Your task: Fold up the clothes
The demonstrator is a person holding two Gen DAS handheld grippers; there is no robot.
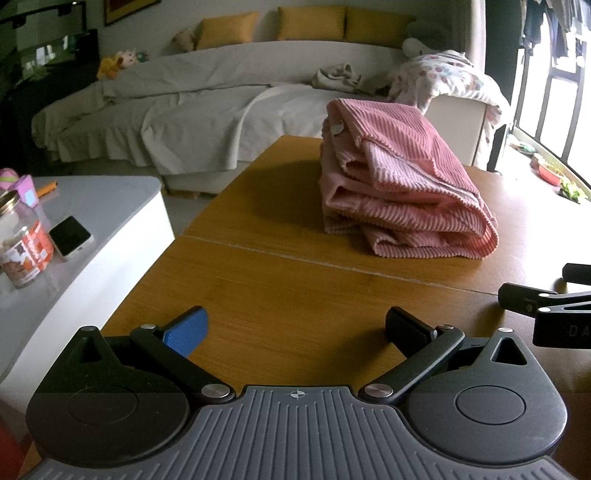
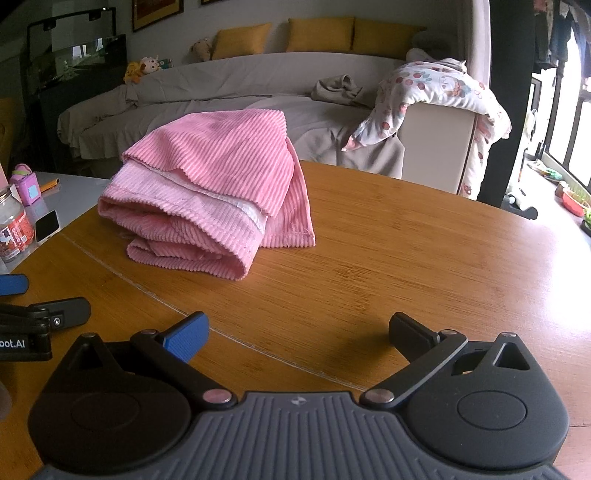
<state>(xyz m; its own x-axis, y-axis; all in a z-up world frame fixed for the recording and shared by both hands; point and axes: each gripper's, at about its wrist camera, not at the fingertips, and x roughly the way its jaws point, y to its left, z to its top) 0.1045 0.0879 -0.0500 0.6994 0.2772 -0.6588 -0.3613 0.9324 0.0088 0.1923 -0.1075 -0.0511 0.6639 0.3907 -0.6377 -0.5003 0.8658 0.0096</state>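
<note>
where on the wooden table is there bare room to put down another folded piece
The pink corduroy garment sits on the table's far left. Bare wood lies right of it out to the rounded edge, and between it and both open tongs. The white side table is crowded: jar, phone.

A lived-in living room of a home.

A long sofa (image 2: pixel 229 77) under a loose grey cover runs along the back wall, with mustard cushions (image 2: pixel 319 34) and soft toys (image 2: pixel 142 68) on it and a cherry-print quilt (image 2: pixel 436 92) slung over its arm. Framed pictures hang above it, and laundry (image 1: pixel 554 29) hangs by the bright window. The wooden tabletop (image 2: pixel 406 258) carries a folded pink corduroy garment (image 2: pixel 207 192); beside it a white side table (image 1: pixel 96 206) holds a jar (image 1: pixel 22 243) and a phone (image 1: pixel 70 236).
</note>
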